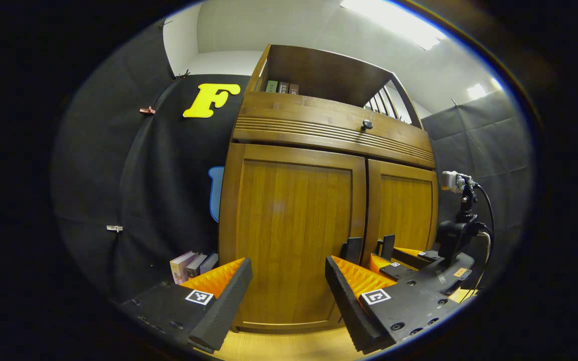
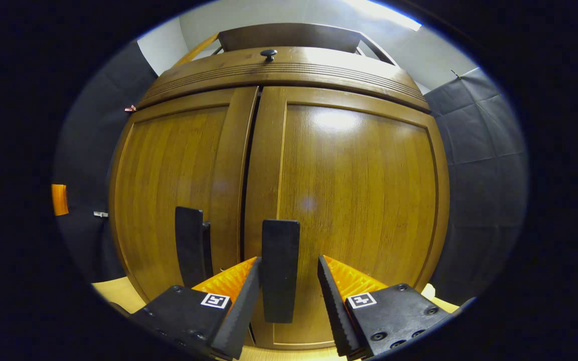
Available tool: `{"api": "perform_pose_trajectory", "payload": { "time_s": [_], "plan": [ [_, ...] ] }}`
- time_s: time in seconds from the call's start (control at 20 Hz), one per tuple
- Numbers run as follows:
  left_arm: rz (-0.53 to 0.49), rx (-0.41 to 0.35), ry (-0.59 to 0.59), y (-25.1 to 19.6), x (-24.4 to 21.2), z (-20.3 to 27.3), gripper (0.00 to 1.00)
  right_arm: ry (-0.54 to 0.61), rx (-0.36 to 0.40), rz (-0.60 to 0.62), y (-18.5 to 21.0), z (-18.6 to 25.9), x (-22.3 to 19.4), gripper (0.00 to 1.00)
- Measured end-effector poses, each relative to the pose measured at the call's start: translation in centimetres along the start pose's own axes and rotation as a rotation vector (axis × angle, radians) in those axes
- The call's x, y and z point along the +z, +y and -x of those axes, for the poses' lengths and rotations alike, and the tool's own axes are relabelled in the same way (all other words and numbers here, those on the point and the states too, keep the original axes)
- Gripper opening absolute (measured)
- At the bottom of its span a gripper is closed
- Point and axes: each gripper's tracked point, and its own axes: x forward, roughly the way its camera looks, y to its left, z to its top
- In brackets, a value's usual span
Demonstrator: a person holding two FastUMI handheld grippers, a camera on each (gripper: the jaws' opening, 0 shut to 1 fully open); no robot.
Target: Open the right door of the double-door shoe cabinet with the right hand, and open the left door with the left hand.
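R gripper (image 2: 283, 301) fingers apart, straddling R door handle (image 2: 280, 271), not yet pinching. I'd close on it, then pull back along hinge arc; no yank. R door (image 2: 359, 210) dead ahead, shut. L gripper (image 1: 289, 296) spread, hanging short of L door (image 1: 289, 220), L handle (image 1: 353, 249) ahead-right. Pale wood floor (image 1: 289, 348) below; black cloth wall (image 1: 158, 190) left.

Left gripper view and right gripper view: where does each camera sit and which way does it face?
Left gripper view: rides the left gripper, low, facing the brown wooden double-door cabinet; own open fingers show, right gripper ahead by the black door handles.
Right gripper view: rides the right gripper, close to the right door; open fingers straddle its black handle.
Shared: both doors, handles, black drawer knob.
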Motion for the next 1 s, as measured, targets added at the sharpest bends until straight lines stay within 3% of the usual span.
{"api": "perform_pose_trajectory", "payload": {
  "time_s": [0.1, 0.25, 0.3, 0.5, 0.55, 0.75, 0.8, 0.85, 1.0],
  "plan": [
    [0.002, 0.005, 0.01, 0.3, -0.3, -0.2, 0.91, -0.002, -0.028, -0.004, 0.0, -1.4, -0.6, 0.31],
    [0.007, 0.013, 0.019, 0.6, -0.6, -0.1, 0.91, 0.003, -0.042, 0.012, -0.2, -0.6, -0.6, 0.35],
    [0.009, 0.016, 0.02, 0.6, -0.6, 0.0, 0.91, 0.007, -0.037, 0.01, -0.2, -0.6, -0.6, 0.26],
    [0.003, 0.022, 0.015, 0.5, -0.2, 0.5, 0.91, 0.02, 0.002, 0.021, -0.1, 0.1, -0.5, 0.26],
    [0.004, 0.021, 0.012, 0.3, 0.0, 0.6, 0.91, 0.02, 0.017, 0.014, 0.0, 0.4, -0.4, 0.22],
    [0.005, 0.03, 0.017, -0.8, -0.1, 1.4, 0.91, 0.018, 0.104, 0.001, -0.4, 3.7, 0.0, 0.21],
    [0.002, 0.033, 0.019, -1.2, 0.0, 1.4, 0.91, 0.013, 0.132, 0.005, -0.5, 4.5, 0.2, 0.26],
    [0.001, 0.033, 0.022, -1.7, -0.2, 1.4, 0.91, 0.015, 0.155, -0.001, -0.6, 5.1, 0.3, 0.22],
    [0.0, 0.03, 0.04, -3.5, -0.6, 1.8, 0.9, 0.024, 0.219, -0.019, -1.5, 7.6, 0.7, 0.26]
  ]
}}
